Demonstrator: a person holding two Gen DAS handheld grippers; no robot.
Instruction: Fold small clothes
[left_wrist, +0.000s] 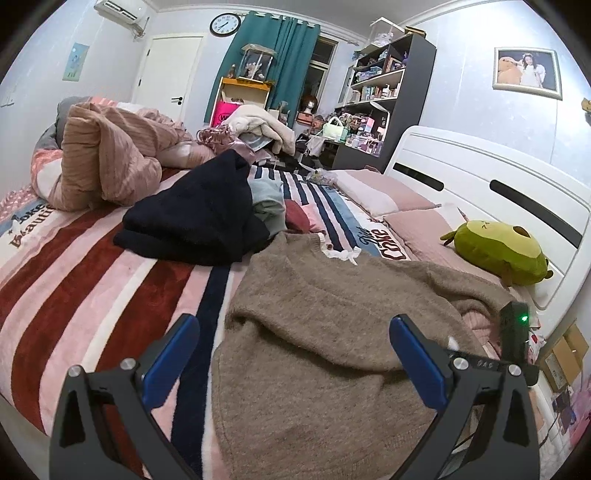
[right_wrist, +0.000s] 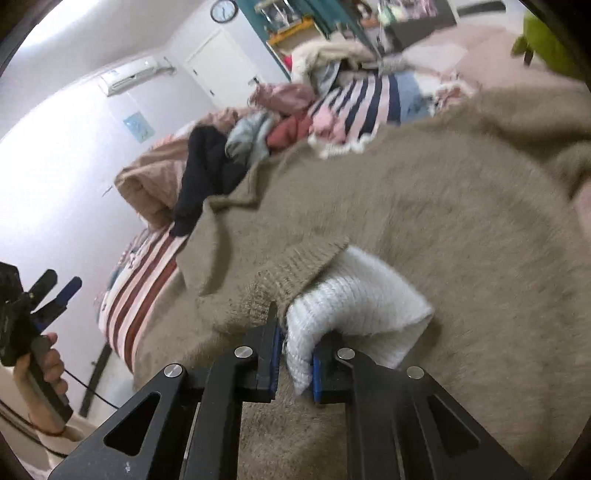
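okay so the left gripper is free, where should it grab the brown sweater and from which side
Probably the near hem of the brown sweater, at the corner by the striped blanket. That edge lies flat and unobstructed before the open left gripper, so come in low from the bed's near edge. The right gripper is already shut on the white cuff.

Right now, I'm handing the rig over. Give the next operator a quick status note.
Right gripper: shut on the white cuff at the end of the brown sweater's sleeve, held over the sweater body.
Left gripper: open, empty, above the sweater's near edge.
Sweater lies spread but rumpled on the striped blanket. A dark garment and a mixed heap of clothes sit farther up the bed.
Done: sleeve gripped; whether it is laid in place cannot be told.
Left: lay the sleeve across, probably fold the other side and the body, then the remaining clothes.
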